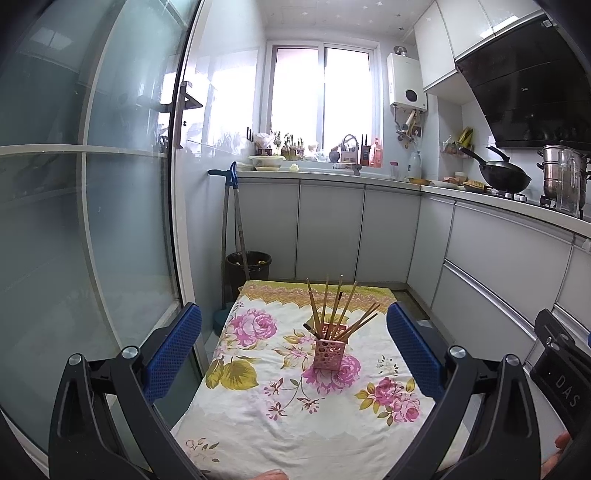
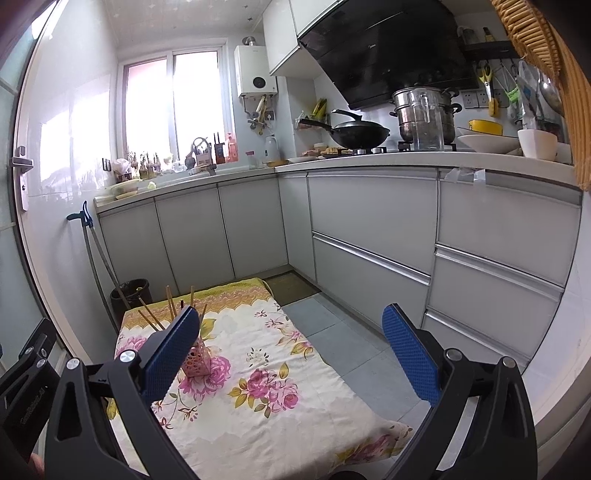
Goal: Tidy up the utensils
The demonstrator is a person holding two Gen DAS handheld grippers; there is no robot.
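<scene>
A home kitchen; wok (image 2: 360, 134) on stove, range hood (image 2: 388, 48), cabinets (image 2: 369, 214).

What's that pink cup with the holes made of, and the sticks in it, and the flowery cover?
The pink holder looks like matte plastic, judging by its clean punched round holes, though painted metal is possible. The chopsticks look like bamboo or wood: tan, thin and dull. The flowered cloth is printed fabric, since it wrinkles and drapes.

Light source: daylight through the far window (image 1: 323, 98), blown out to white in both views.
Brightness: room evenly bright; floral cloth (image 1: 295, 387) well lit, shadows soft and faint.
Glare: pale reflections on the left glass door (image 1: 92, 184) and glossy upper cabinets (image 2: 280, 33).
Distortion: strong fisheye bending, dark corners.
Focus: mostly sharp.
</scene>
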